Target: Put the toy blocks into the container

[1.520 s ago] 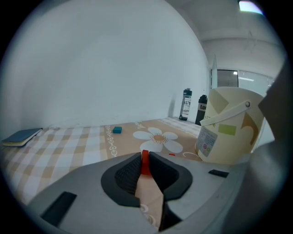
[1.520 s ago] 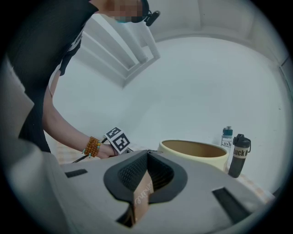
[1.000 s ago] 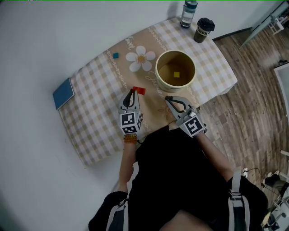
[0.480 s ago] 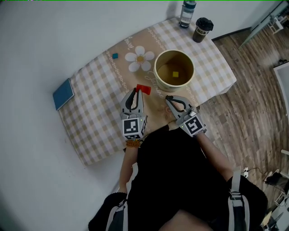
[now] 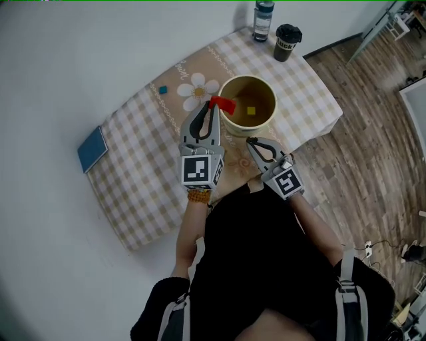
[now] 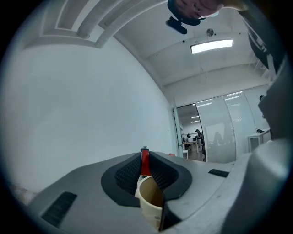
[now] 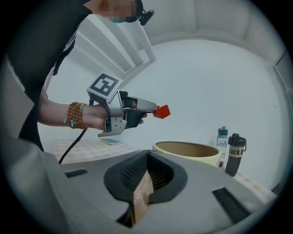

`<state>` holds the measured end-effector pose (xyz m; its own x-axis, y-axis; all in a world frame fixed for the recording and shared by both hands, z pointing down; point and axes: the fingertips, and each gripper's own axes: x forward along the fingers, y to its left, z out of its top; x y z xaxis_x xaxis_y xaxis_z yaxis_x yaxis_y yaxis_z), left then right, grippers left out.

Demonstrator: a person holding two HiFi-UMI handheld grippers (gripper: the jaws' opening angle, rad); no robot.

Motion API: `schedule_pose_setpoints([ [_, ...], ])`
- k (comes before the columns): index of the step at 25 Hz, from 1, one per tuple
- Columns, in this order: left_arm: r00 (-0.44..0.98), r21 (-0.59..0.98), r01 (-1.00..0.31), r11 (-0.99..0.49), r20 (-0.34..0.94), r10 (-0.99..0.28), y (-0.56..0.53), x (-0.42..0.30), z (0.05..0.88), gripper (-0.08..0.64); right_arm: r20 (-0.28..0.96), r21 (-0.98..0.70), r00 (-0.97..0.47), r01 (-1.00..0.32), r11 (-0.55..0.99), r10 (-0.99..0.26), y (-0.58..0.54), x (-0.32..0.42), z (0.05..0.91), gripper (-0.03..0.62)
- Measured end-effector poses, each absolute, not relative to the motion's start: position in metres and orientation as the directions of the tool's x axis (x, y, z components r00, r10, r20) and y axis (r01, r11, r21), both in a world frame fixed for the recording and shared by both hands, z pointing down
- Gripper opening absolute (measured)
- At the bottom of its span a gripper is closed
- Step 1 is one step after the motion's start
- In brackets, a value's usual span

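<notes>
One bottle (image 5: 263, 18), one tumbler (image 5: 287, 41) — beyond container (image 5: 256, 128)

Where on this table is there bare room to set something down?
Bare cloth lies between the blue book and the left gripper, and also right of the container. Crowded: the far corner with the bottle and cup.
</notes>
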<state>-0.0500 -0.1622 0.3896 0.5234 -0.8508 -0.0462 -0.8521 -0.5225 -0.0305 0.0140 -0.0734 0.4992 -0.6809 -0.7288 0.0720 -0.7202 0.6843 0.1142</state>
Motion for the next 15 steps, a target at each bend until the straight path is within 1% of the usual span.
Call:
schedule_pose_setpoints([
  [7, 0.569, -0.033, -0.822, -0.568, 0.0, -0.823, -0.18, -0.014, 0.401, 0.055, 0.066, 0.118, -0.61, -0.781, 0.613, -0.79, -0.079, 0.049, 0.487, -0.002],
  [15, 0.587, -0.022, -0.808, -0.589, 0.053, -0.808, -0.185, -0.004, 0.421, 0.057, 0.047, 0.11, -0.54, -0.833, 0.542, -0.84, -0.082, 0.074, 0.483, -0.002],
])
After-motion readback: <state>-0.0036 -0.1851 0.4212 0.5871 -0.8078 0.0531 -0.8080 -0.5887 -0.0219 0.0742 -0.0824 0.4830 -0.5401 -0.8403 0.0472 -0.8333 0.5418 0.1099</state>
